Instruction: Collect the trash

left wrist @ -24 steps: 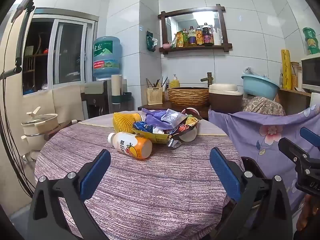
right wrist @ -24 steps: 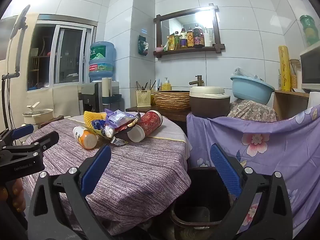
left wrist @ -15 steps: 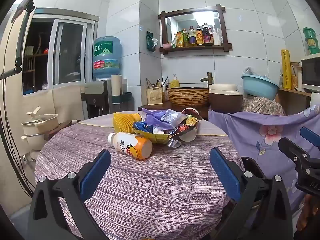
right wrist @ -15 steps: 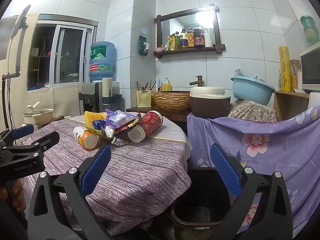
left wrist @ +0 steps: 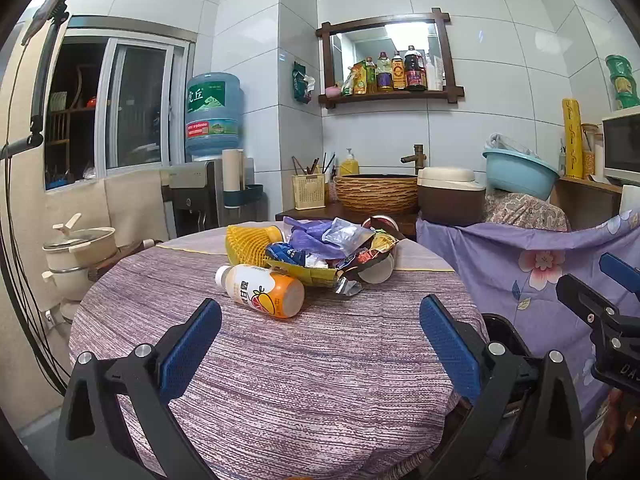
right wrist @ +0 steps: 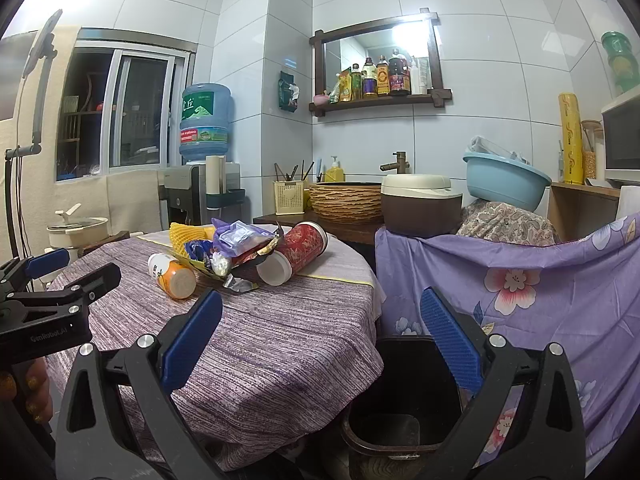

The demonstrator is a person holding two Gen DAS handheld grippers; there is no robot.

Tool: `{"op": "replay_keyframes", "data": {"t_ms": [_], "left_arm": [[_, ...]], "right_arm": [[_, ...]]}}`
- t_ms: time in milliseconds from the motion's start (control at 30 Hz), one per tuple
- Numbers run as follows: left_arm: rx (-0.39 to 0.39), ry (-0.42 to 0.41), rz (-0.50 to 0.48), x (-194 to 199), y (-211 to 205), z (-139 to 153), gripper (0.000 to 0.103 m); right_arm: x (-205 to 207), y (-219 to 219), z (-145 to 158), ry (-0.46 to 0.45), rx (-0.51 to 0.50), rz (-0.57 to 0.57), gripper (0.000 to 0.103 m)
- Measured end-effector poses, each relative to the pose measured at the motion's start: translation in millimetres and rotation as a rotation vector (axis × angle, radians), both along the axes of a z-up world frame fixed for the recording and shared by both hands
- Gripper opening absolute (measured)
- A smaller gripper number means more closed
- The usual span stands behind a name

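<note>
A heap of trash lies toward the far side of the round table [left wrist: 280, 360]: an orange-and-white drink bottle [left wrist: 262, 290] on its side, yellow foam netting [left wrist: 246, 242], purple plastic bag [left wrist: 316, 236], crumpled snack wrappers [left wrist: 360, 252] and a red paper cup [right wrist: 298, 252]. My left gripper [left wrist: 320, 332] hovers open over the near table, short of the bottle, nothing between its blue pads. My right gripper [right wrist: 320, 328] is open at the table's right edge, above a dark trash bin [right wrist: 400, 408] on the floor. Each gripper shows at the other view's margin.
A purple floral cloth [right wrist: 520, 288] drapes furniture right of the bin. Behind the table stand a wicker basin [left wrist: 376, 192], rice cooker [left wrist: 450, 196], blue bowl [left wrist: 520, 174] and water dispenser [left wrist: 212, 120]. A stacked pot [left wrist: 76, 256] sits at left.
</note>
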State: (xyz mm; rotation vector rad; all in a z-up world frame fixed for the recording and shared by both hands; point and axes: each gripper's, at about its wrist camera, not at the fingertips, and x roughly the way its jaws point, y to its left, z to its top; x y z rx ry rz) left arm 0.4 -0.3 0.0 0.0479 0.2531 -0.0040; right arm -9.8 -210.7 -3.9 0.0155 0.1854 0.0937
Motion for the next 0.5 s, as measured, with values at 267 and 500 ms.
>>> {"op": "replay_keyframes", "data": {"t_ms": [267,500], "left_arm": [[0.001,0.001,0.001,1.3,0.9,-1.7,0.098],[0.001,0.002,0.0,1.5,1.2,-1.8,0.098]], "right_arm": [[-0.5,2.3,-0.2,0.002,0.0,0.0,0.098],[0.0,1.7,-1.1,0.002,0.0,0.0,0.098]]}}
